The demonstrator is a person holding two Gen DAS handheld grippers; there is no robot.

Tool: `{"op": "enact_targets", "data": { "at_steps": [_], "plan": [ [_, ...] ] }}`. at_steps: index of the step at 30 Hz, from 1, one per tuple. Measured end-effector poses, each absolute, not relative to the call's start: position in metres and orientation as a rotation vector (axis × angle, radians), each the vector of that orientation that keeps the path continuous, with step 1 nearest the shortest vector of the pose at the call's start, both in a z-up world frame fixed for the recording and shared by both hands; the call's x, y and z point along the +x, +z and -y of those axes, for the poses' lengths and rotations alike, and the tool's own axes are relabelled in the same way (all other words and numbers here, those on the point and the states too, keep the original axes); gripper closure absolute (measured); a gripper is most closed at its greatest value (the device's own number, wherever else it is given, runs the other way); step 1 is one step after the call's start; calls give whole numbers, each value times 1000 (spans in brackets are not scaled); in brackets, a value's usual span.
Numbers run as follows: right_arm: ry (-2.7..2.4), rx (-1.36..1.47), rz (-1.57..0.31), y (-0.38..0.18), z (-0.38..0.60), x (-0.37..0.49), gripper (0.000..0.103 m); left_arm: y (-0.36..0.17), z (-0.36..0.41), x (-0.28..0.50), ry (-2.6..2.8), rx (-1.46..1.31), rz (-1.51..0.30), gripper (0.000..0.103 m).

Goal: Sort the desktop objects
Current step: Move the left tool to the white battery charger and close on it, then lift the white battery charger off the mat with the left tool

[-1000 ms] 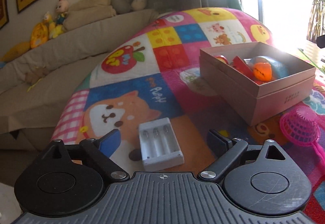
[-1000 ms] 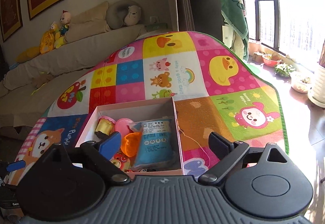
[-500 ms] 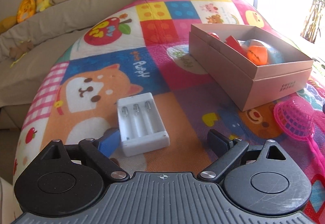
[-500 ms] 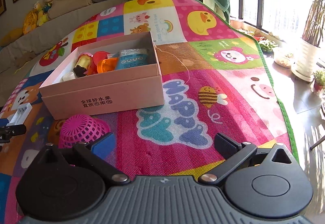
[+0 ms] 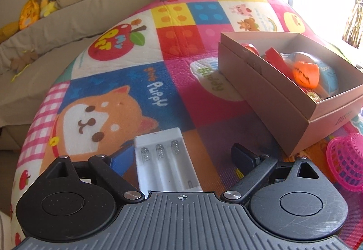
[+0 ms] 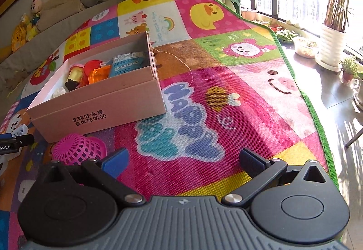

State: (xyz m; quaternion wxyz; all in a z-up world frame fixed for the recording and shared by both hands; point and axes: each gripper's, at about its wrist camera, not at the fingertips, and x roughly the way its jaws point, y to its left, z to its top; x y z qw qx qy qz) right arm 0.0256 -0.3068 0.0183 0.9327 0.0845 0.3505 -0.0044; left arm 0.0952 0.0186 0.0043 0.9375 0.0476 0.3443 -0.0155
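On the colourful play mat (image 5: 118, 95) that covers the tabletop, the white battery holder (image 5: 164, 161) lies flat between the wide-spread fingers of the left hand-held gripper (image 5: 181, 157), nearer the blue left finger than the black right one. The step in hand looks like a pickup of this holder, with the cardboard box (image 5: 272, 100) as the likely place for it.

To do it well, shift the gripper a little toward its left so the holder sits centred. Then lower until both fingers flank the long side walls, and close evenly across the narrow width. The plastic looks hard and smooth, so a lopsided squeeze could make it skid or twist on the mat. A firm grip low on the walls should hold it level for the lift over the box rim.

The holder is a shallow open tray with three slots, each with a metal spring at the far end; no batteries are in it. Its near end is hidden behind the gripper body.

The right hand-held gripper (image 6: 183, 162) is also spread wide and holds nothing; it hovers over the mat. A pink plastic net basket (image 6: 79, 148) lies just by its left finger, close to the box (image 6: 97, 102), which already holds several small toys and a blue packet.
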Motion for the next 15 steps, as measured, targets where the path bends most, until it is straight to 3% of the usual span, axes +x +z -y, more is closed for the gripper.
{"op": "enact_targets", "data": {
  "at_steps": [15],
  "plan": [
    [-12, 165, -718, 18, 305, 25, 0, 5, 29, 54, -283, 132, -740, 7]
  ]
}}
